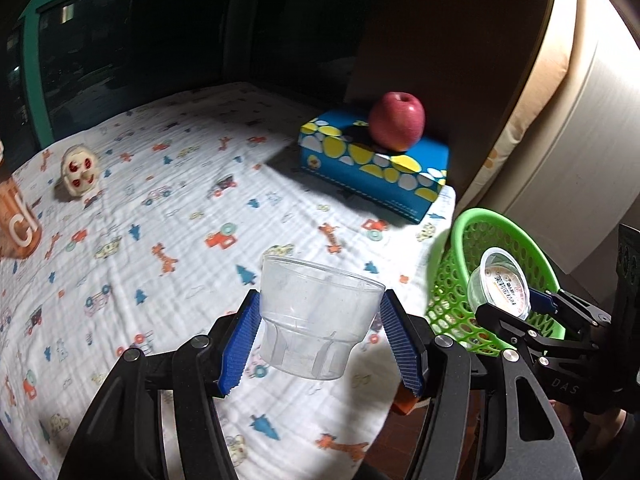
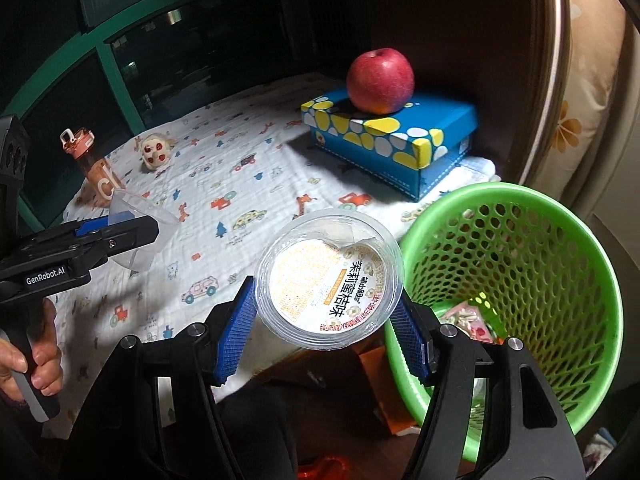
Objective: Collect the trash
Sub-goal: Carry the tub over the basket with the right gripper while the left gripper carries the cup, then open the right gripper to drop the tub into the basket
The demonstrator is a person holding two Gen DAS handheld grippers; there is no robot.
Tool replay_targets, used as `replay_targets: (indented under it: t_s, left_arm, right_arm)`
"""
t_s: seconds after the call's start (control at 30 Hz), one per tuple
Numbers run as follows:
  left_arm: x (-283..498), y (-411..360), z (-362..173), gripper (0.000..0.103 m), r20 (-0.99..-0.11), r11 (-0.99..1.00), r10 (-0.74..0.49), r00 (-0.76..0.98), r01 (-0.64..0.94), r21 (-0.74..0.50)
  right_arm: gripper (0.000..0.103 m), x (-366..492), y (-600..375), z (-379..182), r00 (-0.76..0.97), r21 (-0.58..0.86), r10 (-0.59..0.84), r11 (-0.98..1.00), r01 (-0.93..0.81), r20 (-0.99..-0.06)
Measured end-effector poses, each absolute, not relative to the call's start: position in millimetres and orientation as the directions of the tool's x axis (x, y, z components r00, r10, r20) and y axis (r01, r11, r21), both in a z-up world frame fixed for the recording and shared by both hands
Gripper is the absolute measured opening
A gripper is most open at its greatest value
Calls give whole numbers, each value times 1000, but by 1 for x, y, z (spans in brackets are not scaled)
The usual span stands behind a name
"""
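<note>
Left gripper clamps clear cup | right gripper clamps jelly tub | carry both over green basket rim before you release.

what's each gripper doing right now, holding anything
left gripper: shut on the clear plastic cup
right gripper: shut on the labelled jelly cup, beside the green basket

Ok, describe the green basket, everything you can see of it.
The green basket is a round bin of bright green plastic, as it looks, its wall pierced all over with small holes under a smooth solid rim. It stands open-topped beside the edge of the bed, below the blue box. A few scraps of printed wrapper lie at its bottom. The right gripper holds a labelled plastic cup just beside its rim; whether anything touches the basket cannot be told.
</note>
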State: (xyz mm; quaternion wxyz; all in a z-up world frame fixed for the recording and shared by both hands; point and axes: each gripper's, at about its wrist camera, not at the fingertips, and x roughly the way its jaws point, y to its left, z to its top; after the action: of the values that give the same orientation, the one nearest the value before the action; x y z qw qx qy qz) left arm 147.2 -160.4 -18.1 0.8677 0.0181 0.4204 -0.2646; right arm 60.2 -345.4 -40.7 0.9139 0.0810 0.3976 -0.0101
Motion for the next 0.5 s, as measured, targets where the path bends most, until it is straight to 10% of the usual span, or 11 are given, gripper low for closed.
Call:
replay_targets:
  t_s: [0.5]
  left_arm:
    - [132, -235, -8, 59, -735, 789, -503, 454, 588, -177]
  right_arm:
    - [64, 29, -416, -41, 682, 125, -69, 965, 231, -728]
